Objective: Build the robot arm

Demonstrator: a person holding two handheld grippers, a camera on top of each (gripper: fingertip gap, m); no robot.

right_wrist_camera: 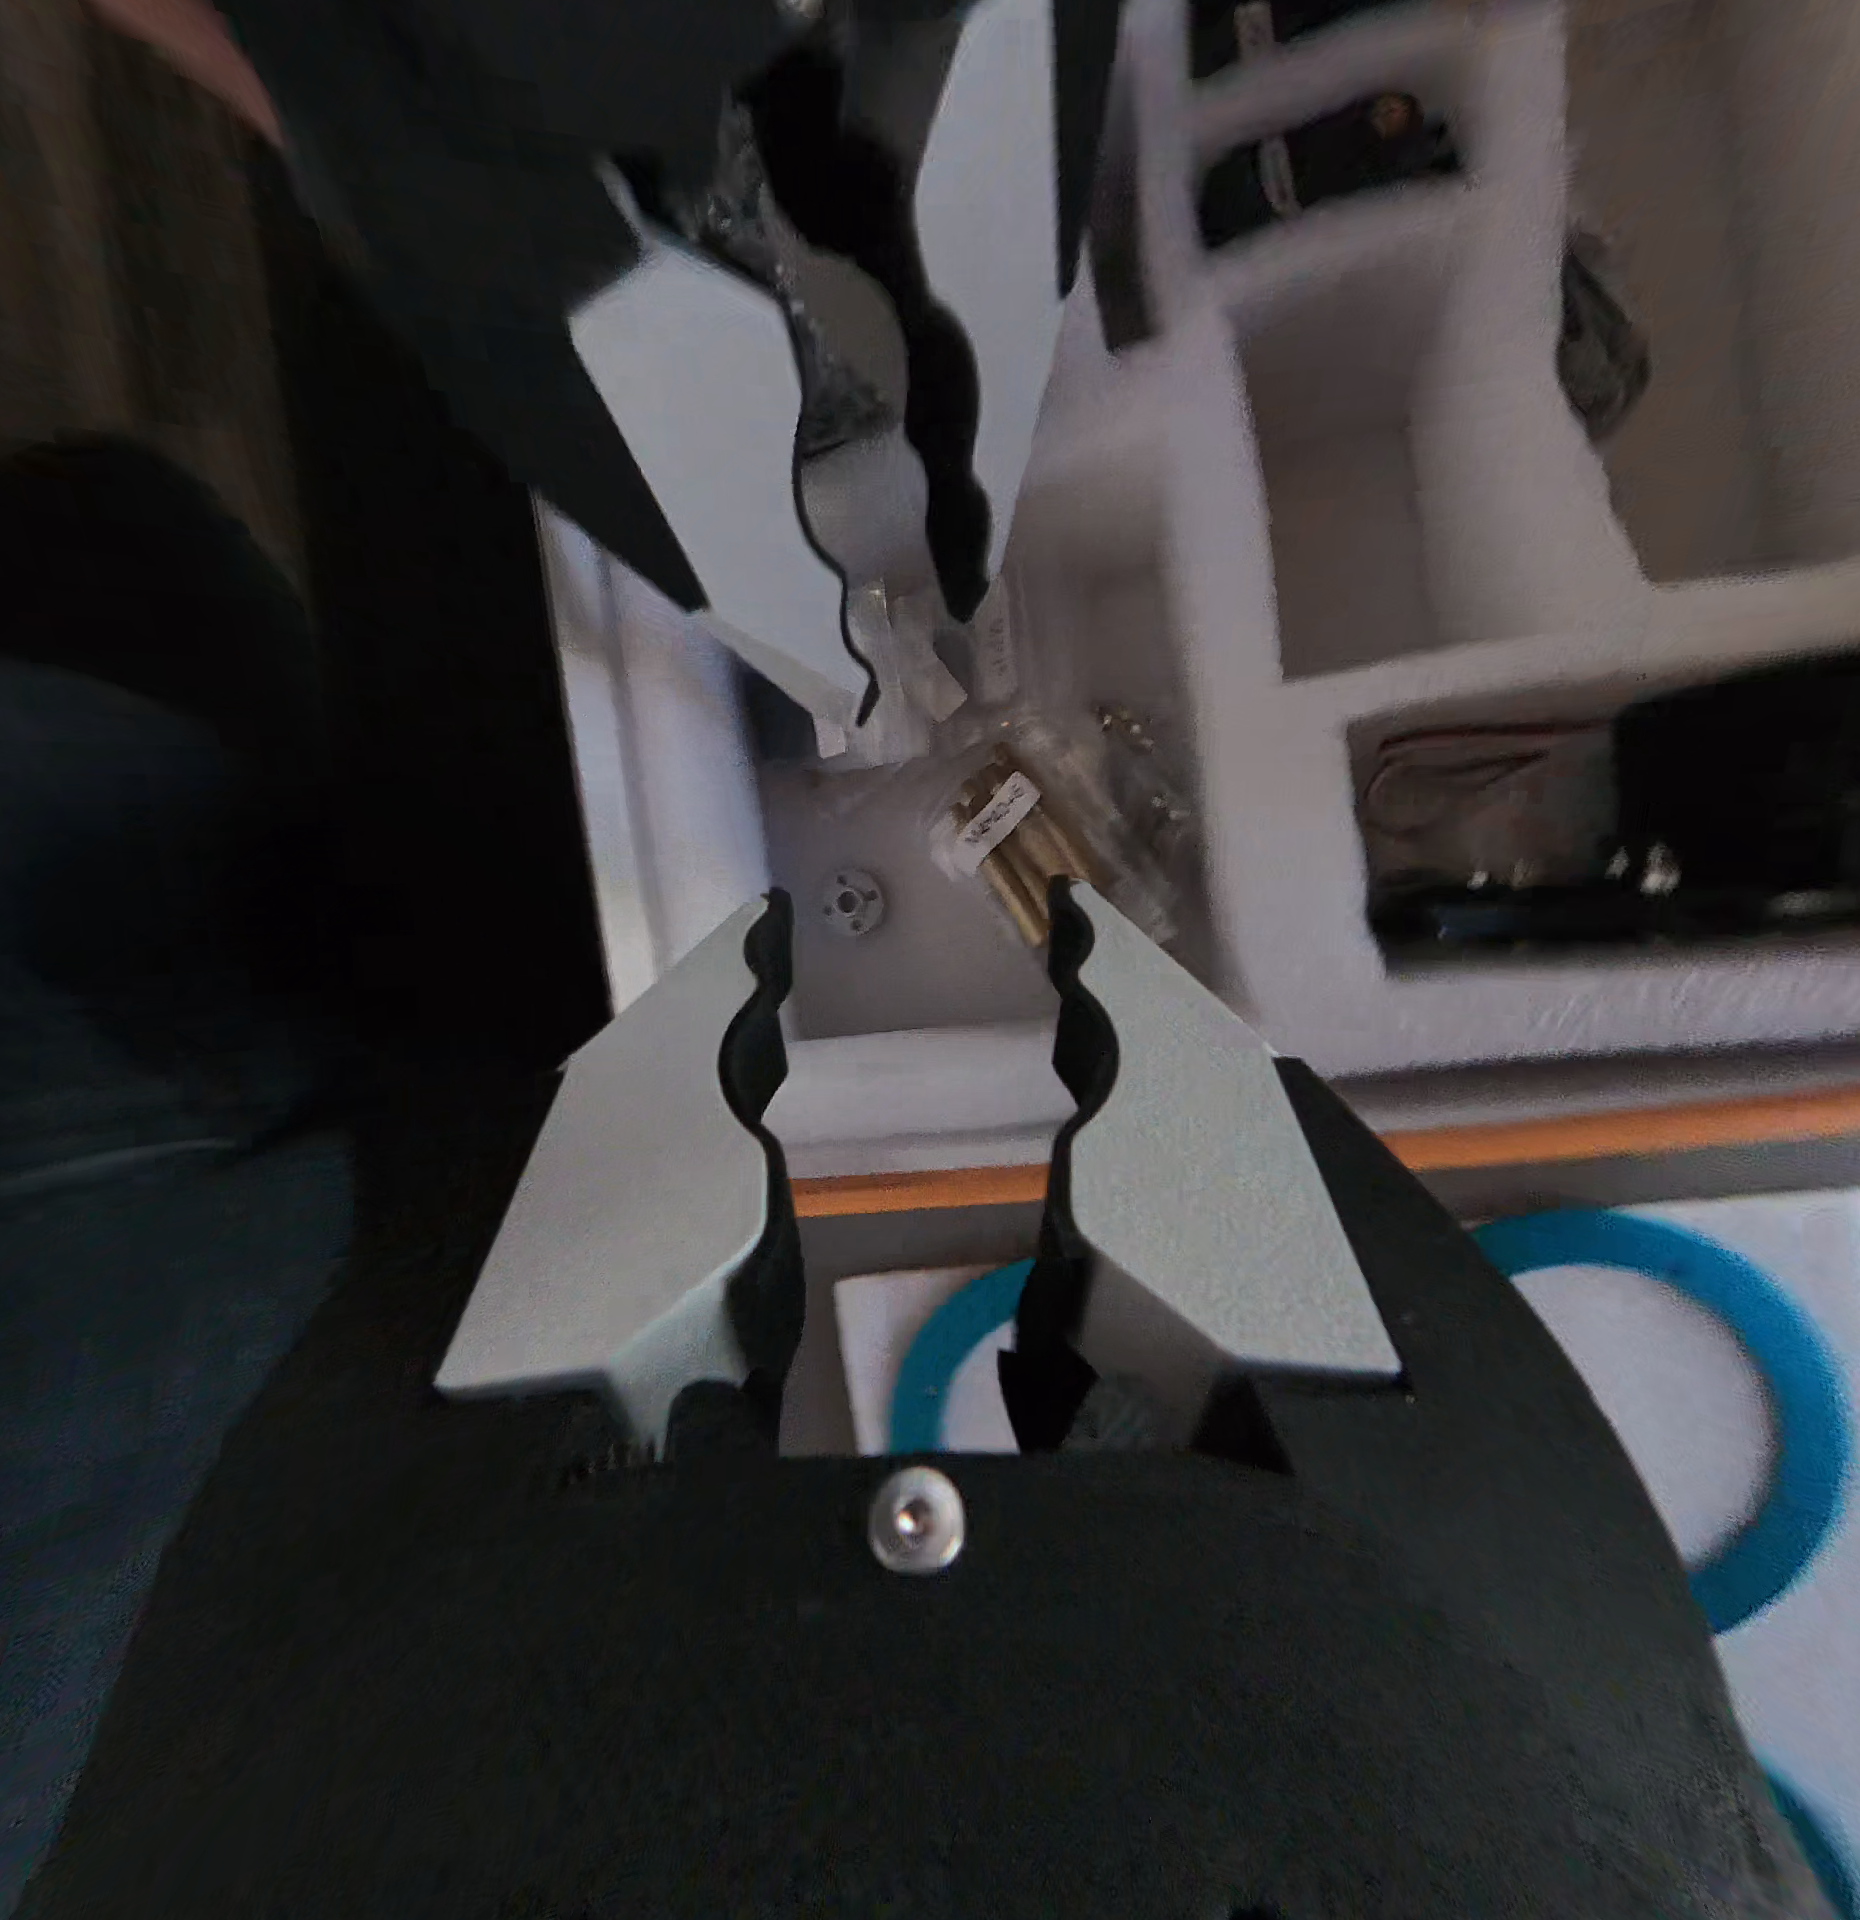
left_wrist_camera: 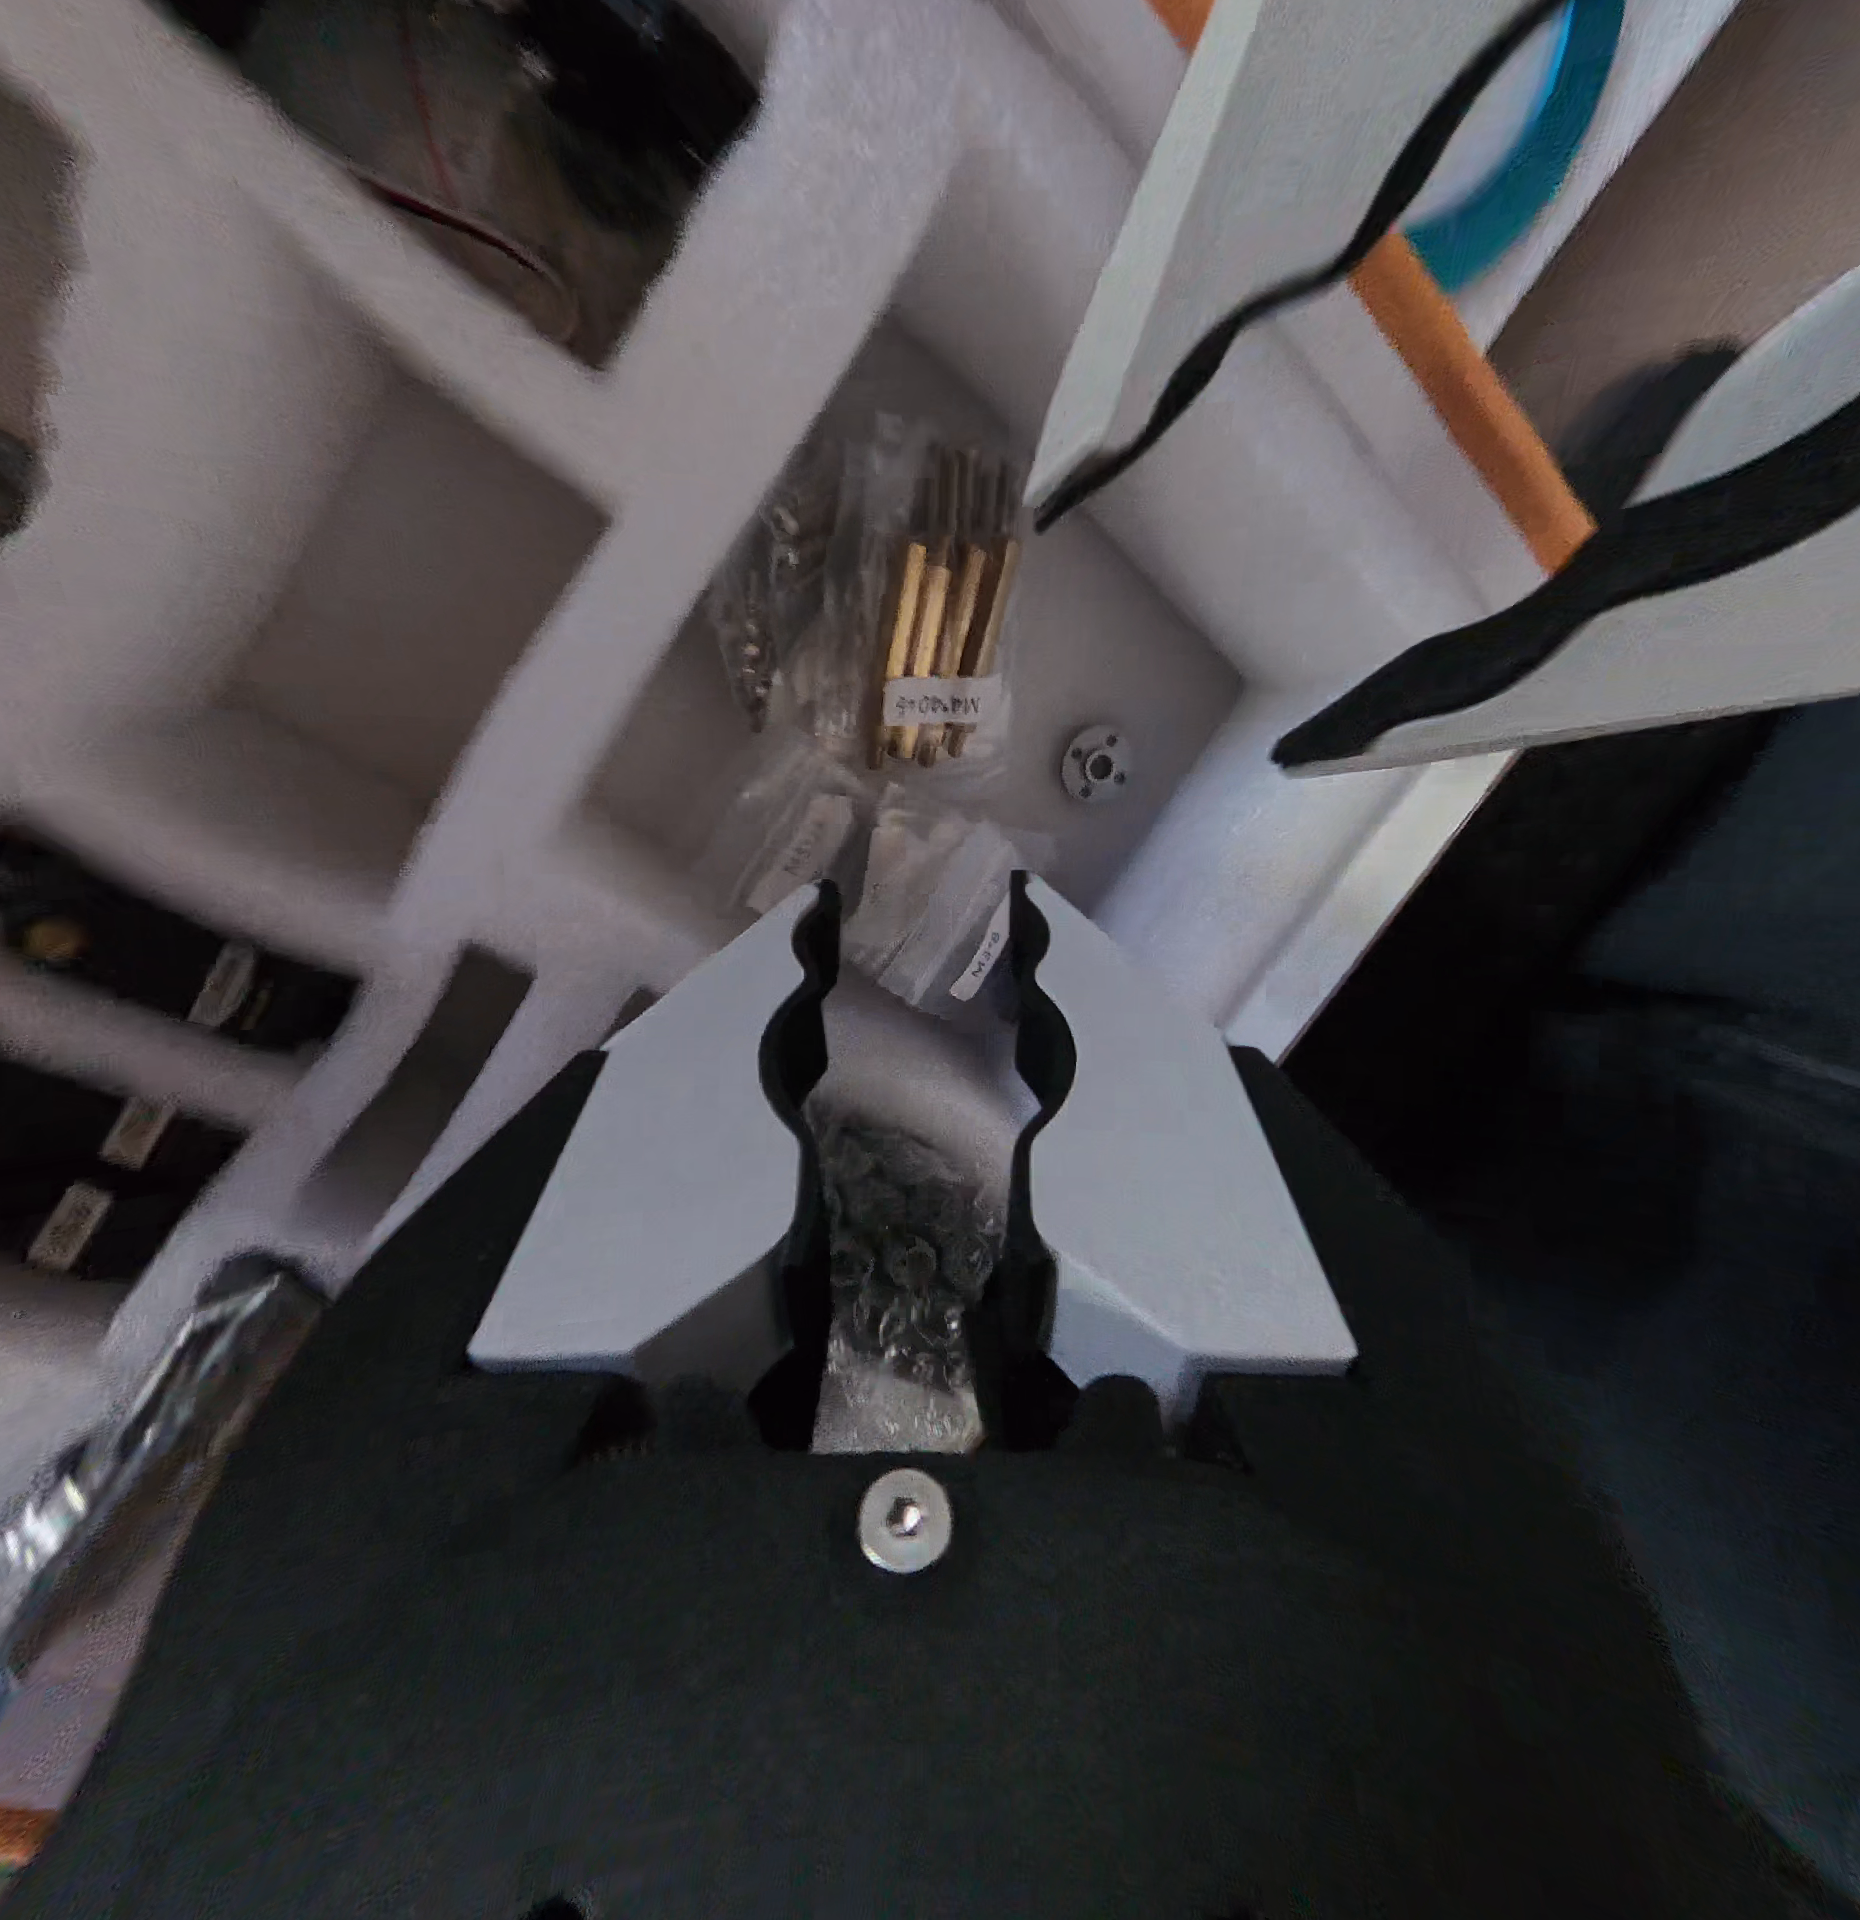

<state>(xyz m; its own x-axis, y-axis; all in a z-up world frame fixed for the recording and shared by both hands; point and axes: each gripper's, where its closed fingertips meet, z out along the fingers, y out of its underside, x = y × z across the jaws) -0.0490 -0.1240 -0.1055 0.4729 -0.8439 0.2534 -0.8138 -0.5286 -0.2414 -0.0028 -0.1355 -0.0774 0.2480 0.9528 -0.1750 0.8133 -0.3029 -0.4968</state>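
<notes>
Between the left gripper's (left_wrist_camera: 921, 894) jaws, which stand slightly apart, sits a clear bag of small dark screws (left_wrist_camera: 905, 1257); whether they actually pinch it is unclear. Just ahead, inside a compartment of the white foam tray (left_wrist_camera: 697, 343), lie clear bags of white parts (left_wrist_camera: 931, 914) and a bag of brass standoffs (left_wrist_camera: 947, 644). Right gripper (right_wrist_camera: 915, 899) jaws are spread and empty, beside a small grey disc (right_wrist_camera: 851, 902) on the compartment floor. Blue rings (right_wrist_camera: 1674, 1423) lie on the worktop.

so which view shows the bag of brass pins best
The left wrist view: the bag of brass pins lies in full sight in a white foam compartment, beyond the left tongs. In the right wrist view the bag is smaller, blurrier and partly hidden by the right tongs.
</notes>
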